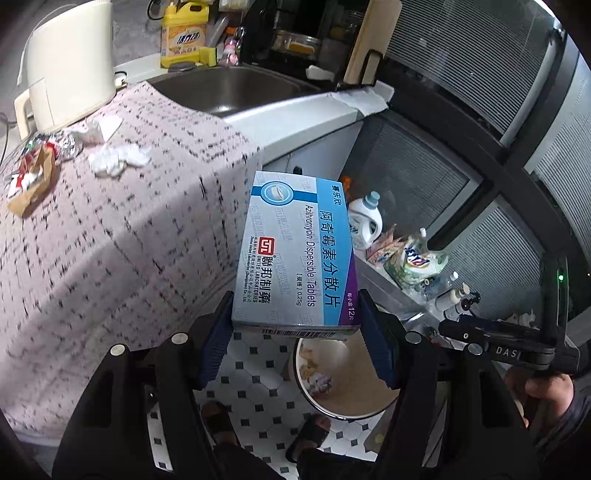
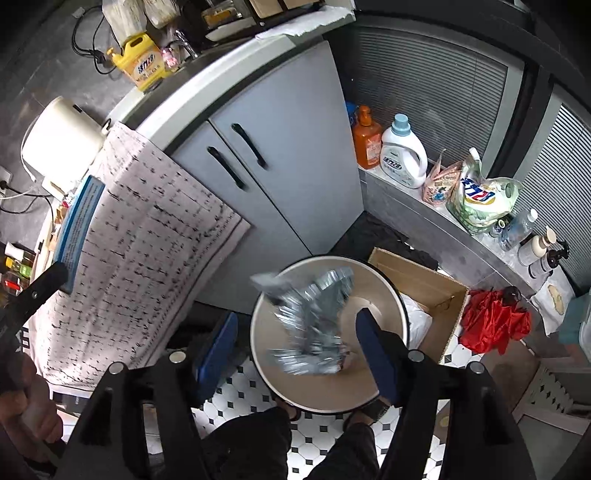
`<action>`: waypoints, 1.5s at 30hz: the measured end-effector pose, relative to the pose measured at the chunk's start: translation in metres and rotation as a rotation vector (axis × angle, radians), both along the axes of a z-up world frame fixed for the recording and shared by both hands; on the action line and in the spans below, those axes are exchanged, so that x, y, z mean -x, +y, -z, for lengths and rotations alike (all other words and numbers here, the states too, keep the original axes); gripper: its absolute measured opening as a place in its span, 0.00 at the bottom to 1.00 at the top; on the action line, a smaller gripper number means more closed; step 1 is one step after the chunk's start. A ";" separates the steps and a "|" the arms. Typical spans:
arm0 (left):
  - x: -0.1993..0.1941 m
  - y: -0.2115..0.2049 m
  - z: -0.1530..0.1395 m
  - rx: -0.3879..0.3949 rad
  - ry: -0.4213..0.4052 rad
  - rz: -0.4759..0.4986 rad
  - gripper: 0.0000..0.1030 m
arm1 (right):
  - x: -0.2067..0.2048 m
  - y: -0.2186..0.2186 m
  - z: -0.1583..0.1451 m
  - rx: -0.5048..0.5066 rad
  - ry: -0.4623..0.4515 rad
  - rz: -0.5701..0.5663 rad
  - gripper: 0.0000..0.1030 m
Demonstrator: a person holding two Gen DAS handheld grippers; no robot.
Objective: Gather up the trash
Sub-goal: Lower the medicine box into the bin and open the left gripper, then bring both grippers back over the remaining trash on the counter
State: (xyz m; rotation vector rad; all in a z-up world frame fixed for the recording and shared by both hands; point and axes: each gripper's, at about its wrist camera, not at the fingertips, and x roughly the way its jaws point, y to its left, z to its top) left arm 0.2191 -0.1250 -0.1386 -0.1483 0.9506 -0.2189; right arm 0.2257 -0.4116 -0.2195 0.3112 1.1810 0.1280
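Gripping a pill box [image 1: 295, 254] between clamped jaws, left gripper [image 1: 297, 332] holds it off the bench [image 1: 122, 236] edge above the bin [image 1: 332, 402], while right gripper [image 2: 295, 347] hangs jaws apart over the bin [image 2: 384, 280], silver wrapper [image 2: 314, 321] blurred between them, contact unclear.

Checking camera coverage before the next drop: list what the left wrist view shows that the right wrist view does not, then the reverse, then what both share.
Only the left wrist view: the printed face of the medicine box clamped in the left gripper, the sink basin, and crumpled tissue and wrappers on the tablecloth.

Only the right wrist view: the open right gripper, a blurred silver wrapper over the bin, the cabinet doors, a cardboard box and a red umbrella.

Both: the round bin, yellow detergent jug, white detergent bottle and tiled floor.
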 end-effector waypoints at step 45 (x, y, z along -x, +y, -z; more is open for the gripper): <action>0.015 -0.029 0.024 -0.008 0.046 -0.088 0.90 | 0.023 -0.067 -0.042 0.013 -0.115 0.015 0.75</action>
